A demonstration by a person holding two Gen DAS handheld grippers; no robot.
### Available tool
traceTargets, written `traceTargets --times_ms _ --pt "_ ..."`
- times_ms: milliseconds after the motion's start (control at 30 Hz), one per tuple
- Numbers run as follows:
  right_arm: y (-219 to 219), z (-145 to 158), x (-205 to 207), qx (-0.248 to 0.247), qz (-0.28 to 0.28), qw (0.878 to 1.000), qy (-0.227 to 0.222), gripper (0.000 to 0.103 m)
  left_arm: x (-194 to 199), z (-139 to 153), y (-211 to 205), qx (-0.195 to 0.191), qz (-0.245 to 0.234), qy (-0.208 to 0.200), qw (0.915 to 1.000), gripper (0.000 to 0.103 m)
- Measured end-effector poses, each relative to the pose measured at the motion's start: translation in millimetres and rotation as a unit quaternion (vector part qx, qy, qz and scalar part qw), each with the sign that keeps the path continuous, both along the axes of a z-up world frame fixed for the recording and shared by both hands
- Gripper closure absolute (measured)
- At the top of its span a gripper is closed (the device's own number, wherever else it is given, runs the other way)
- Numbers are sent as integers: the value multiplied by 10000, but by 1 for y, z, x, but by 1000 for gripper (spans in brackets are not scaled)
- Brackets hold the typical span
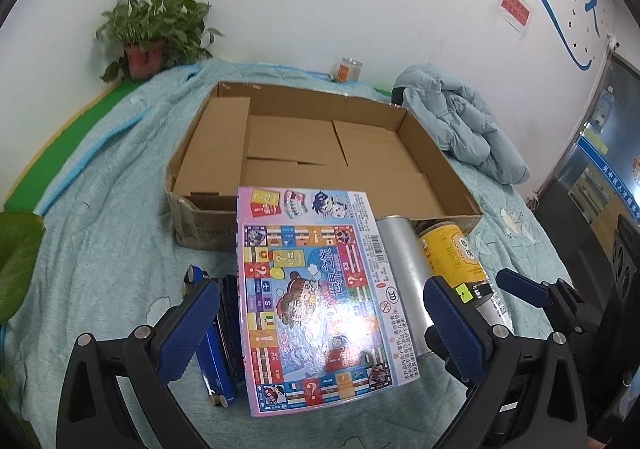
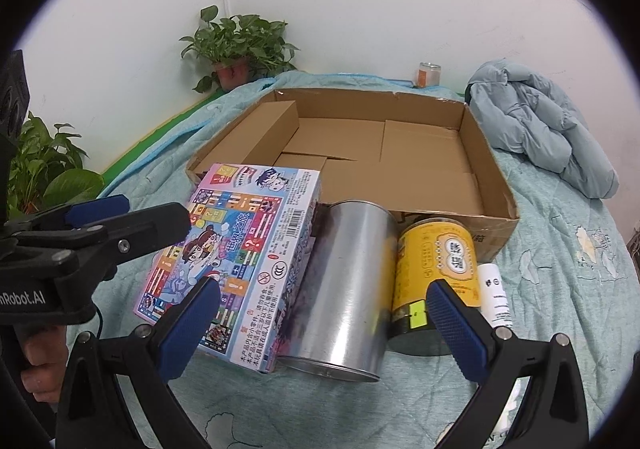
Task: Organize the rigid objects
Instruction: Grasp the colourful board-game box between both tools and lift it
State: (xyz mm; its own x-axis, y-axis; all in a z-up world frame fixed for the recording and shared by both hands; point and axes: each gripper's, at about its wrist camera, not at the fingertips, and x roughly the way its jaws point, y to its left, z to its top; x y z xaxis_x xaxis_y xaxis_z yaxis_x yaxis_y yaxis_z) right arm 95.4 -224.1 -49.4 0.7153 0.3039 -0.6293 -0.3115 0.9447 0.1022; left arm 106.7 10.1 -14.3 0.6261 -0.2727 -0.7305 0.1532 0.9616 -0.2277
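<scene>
On the bed, the left hand-held gripper hangs wide open around the game box, which leans on the silver tin; pulling the box away could set that tin rolling. The right hand-held gripper gapes empty before tin and yellow can, near the cardboard box; a loose grip may slip on the metal.

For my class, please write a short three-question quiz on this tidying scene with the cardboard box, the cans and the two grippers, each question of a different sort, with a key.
1. True or false: the cardboard box already holds the silver can.
2. Which thing lies between the open fingers of the left gripper? A. yellow can B. game box C. white bottle
3. Fill in: the silver can lies on its ____ on the blanket, between the game box and the yellow can.

Key: 1 false, the cardboard box holds only smaller cartons; 2 B; 3 side. The right gripper is open too.
</scene>
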Motion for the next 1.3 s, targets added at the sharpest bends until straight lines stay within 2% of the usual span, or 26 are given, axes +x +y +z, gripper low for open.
traceTargets --times_ms 500,667,767,867,967,1200,1300 --pt "35 -20 18 245 838 9956 350 0 48 -55 23 -596 -178 842 9945 2" --pt "46 -28 30 365 1025 9924 569 0 62 -70 22 -623 -346 1081 9916 13" --pt "54 -31 36 364 1103 9913 621 0 68 -79 19 -475 -391 1208 9908 17" --pt "64 -37 43 391 1163 9891 809 0 72 -83 22 -649 -384 1273 9890 17" --pt "68 -39 43 334 1095 9904 774 0 72 -84 22 -651 -358 1261 9892 18" --pt "70 -40 42 355 959 9918 771 1 65 -79 15 -502 -280 1221 9908 19" --pt "71 -37 38 320 933 9929 671 1 57 -69 12 -417 -263 1054 9932 19"
